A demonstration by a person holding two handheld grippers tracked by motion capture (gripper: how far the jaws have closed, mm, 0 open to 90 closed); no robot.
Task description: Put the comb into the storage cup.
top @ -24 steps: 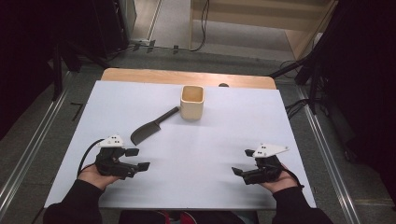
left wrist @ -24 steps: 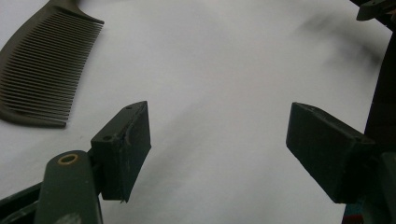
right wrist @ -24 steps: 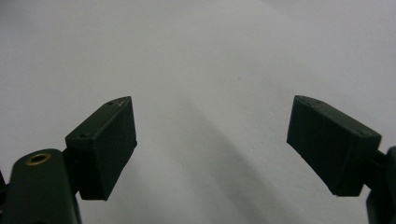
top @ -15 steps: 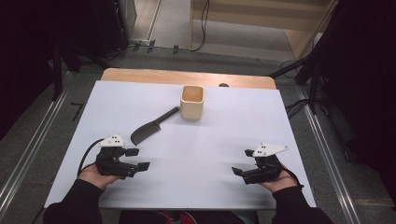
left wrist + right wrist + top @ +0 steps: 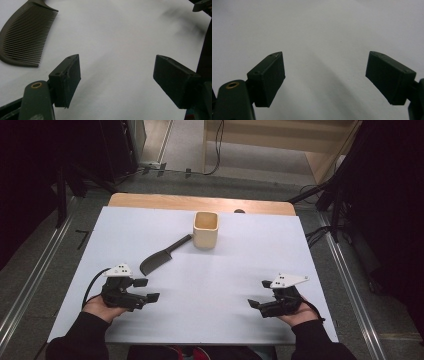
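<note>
A dark comb lies flat on the white table sheet, its handle pointing toward a small tan square cup that stands upright at the back centre. My left gripper rests near the front left, open, a little below the comb. In the left gripper view the comb shows at the upper left, beyond the left jaw, with nothing between the jaws. My right gripper rests at the front right, open and empty, over bare sheet.
A wooden table edge runs behind the sheet. Metal rails flank the table on both sides. Cables and dark stands sit on the floor beyond. Bare sheet lies between the two grippers.
</note>
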